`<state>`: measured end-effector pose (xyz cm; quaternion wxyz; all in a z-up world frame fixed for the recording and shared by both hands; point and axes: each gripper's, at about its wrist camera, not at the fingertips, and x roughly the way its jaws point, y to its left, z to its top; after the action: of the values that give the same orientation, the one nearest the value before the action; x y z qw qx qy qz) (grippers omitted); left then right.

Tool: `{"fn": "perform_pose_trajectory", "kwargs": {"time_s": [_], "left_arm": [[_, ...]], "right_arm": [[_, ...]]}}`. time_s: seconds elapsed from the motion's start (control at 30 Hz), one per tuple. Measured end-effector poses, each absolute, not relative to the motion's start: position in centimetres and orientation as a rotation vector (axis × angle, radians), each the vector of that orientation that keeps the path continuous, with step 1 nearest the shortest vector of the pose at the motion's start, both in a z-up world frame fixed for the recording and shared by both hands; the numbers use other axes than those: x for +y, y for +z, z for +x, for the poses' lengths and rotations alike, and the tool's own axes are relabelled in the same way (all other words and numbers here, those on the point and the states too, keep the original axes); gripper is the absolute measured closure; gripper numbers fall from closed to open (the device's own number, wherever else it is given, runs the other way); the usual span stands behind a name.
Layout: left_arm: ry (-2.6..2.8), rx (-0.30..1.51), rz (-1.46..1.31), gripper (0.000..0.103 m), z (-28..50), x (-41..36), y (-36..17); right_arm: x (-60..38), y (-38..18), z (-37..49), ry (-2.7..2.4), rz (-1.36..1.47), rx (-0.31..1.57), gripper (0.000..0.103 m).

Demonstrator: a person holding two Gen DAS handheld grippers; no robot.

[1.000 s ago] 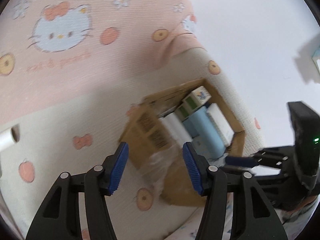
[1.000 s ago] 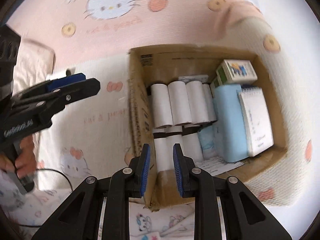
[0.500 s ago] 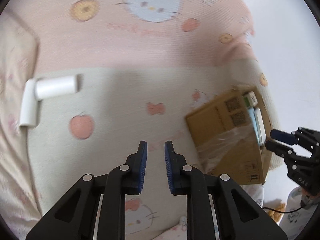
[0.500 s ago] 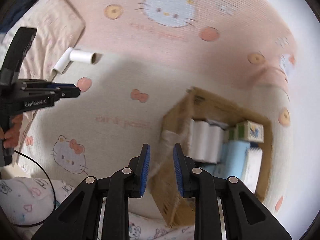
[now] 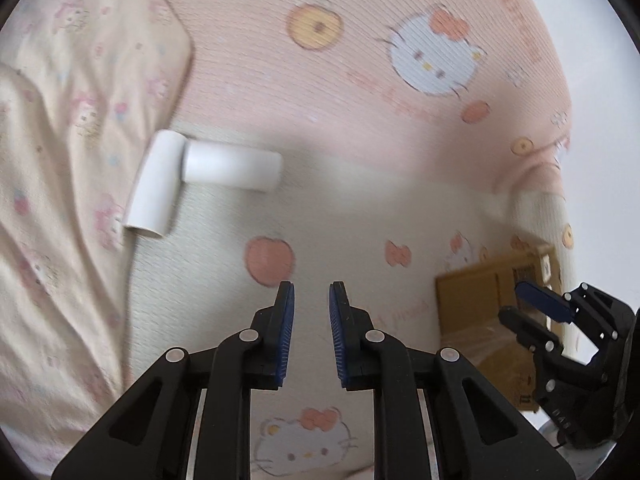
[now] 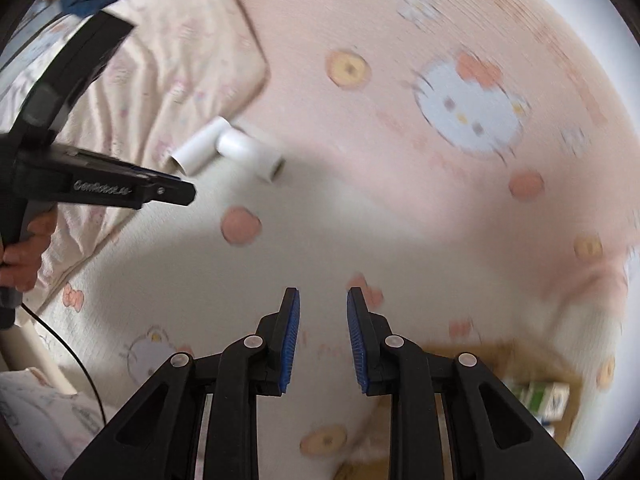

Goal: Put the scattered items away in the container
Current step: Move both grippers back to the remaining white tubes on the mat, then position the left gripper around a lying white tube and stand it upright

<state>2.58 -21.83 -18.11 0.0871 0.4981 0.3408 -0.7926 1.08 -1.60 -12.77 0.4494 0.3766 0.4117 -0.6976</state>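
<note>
Both claws, left claw (image 5: 311, 336) and right claw (image 6: 323, 342), near shut, empty. 2 white rolls (image 5: 230, 165) ahead-left of each: spread jaws first, straddle 1 roll, grip mid-body, carry to box (image 5: 486, 322).

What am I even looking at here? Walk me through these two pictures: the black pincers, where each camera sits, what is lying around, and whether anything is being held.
There is no robot here. A person holds a hand-operated gripper in each hand, and a wide-angle camera on each one looks forward along its two blue-padded fingers.

One picture is from the left gripper; the right gripper shows at its right edge. The other picture is from the right gripper, with the left gripper and the hand that holds it at its left edge.

Both grippers are nearly closed and hold nothing.

On the cartoon-cat blanket lie two white rolls, touching in an L shape beside a pillow. The cardboard box, the container, already holds some items, though these are blurred.
</note>
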Motion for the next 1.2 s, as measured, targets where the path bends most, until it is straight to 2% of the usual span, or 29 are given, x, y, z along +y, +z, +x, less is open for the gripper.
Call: {"fn": "perform_pose_trajectory", "kwargs": {"time_s": [0.1,0.13,0.23,0.27,0.4,0.5,0.63,0.77,0.9,1.0,1.2], "left_arm": [[-2.302,1.038,1.455,0.082,2.5,-23.6,-18.7],[-2.269,1.053,1.448,0.079,2.6,-24.3,-19.1],[-2.221,1.066,1.433,0.057,2.6,-25.6,-19.7],[-2.223,1.052,1.429,0.054,2.5,-25.8,-19.8],[-2.232,0.964,1.442,0.052,1.9,-26.1,-20.3],[-2.241,0.980,1.448,0.052,1.4,-26.3,-20.8],[-2.249,1.066,1.441,0.052,0.5,-26.9,-21.5],[-2.268,1.061,1.446,0.049,-0.9,-27.3,-21.6],[-2.268,1.015,1.447,0.048,-2.3,-28.0,-21.8],[-2.249,1.066,1.436,0.048,-3.0,-29.1,-22.6],[-2.153,1.129,1.424,0.047,-3.8,-31.5,-24.6]], "right_arm": [[-3.1,-14.2,1.2,-1.699,0.898,1.009,0.082],[-3.6,-14.7,1.2,-1.688,0.903,1.009,0.082],[-4.9,-16.4,1.2,-1.622,0.936,1.004,0.082],[-5.4,-16.9,1.2,-1.601,0.943,0.994,0.082],[-7.3,-18.5,1.0,-1.564,0.962,0.944,0.082],[-8.7,-19.7,0.2,-1.555,0.992,0.893,0.081],[-9.8,-21.4,-1.9,-1.597,1.052,0.772,0.058],[-10.6,-22.4,-4.0,-1.616,1.142,0.610,0.050],[-11.3,-23.1,-5.7,-1.664,1.183,0.507,0.049],[-11.7,-23.6,-6.7,-1.672,1.230,0.429,0.048],[-13.2,-24.9,-7.3,-1.670,1.291,0.428,0.048]]}}
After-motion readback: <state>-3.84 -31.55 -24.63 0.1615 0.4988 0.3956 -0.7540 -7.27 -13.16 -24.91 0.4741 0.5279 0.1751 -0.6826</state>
